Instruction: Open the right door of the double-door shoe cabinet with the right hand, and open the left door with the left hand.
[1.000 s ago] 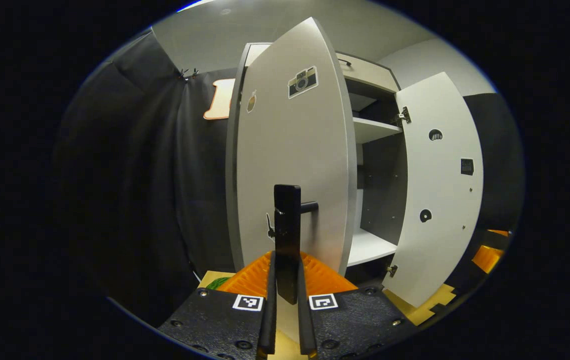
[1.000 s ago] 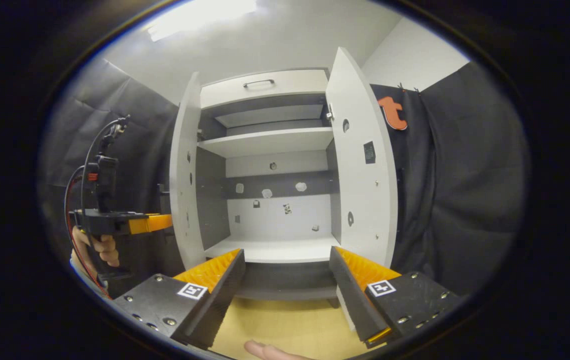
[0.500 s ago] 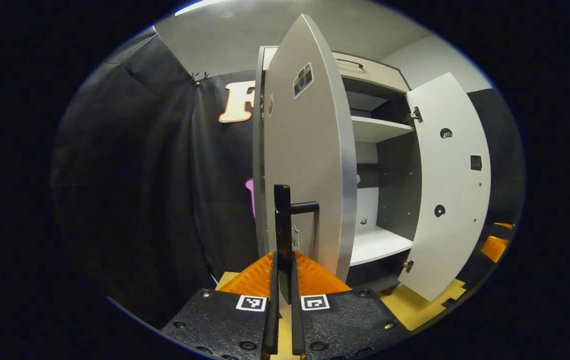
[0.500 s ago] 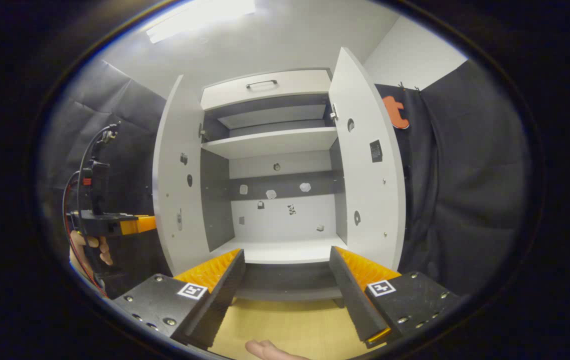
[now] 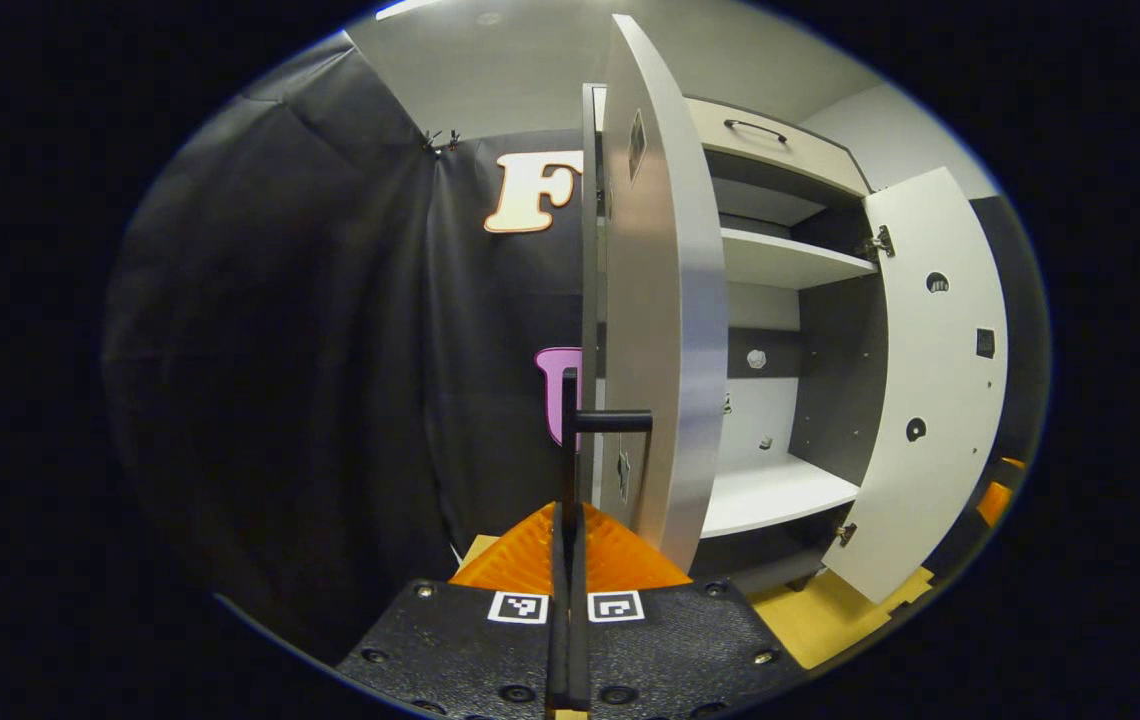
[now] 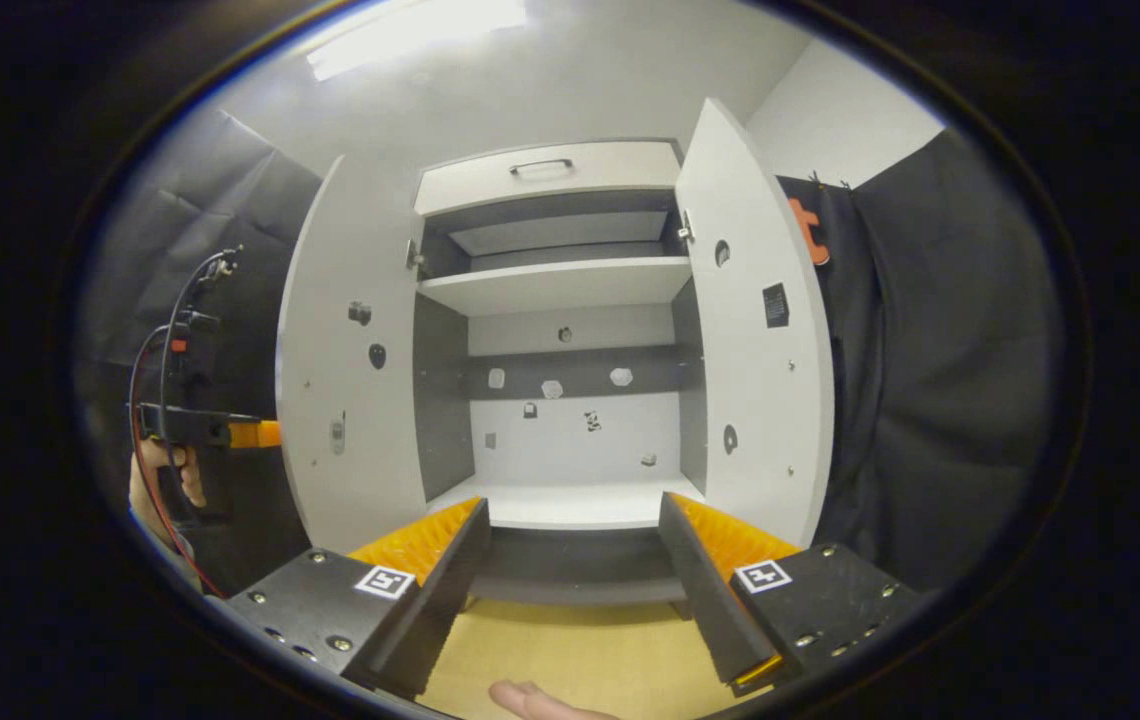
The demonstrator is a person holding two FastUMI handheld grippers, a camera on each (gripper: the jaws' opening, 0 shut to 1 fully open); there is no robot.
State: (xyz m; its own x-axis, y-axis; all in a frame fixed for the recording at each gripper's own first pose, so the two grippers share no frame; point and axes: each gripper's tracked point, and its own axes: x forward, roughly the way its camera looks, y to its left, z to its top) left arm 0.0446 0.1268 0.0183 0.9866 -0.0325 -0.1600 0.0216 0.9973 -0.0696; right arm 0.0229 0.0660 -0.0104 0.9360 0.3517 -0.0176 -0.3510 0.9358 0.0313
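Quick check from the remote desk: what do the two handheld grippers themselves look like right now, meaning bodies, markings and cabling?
The right gripper has black bolted blocks, each bearing a square black-and-white marker. The left gripper has the same black blocks and paired markers. Seen from the right gripper view, it has a dark pistol-style body, with red and black cables looping above the hand holding it.

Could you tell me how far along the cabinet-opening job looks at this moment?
Done: the right door stands wide open, and the right gripper is open and clear of it. In hand: the left gripper is shut on the left door's handle, with the left door swung wide. Left: probably just releasing the handle.
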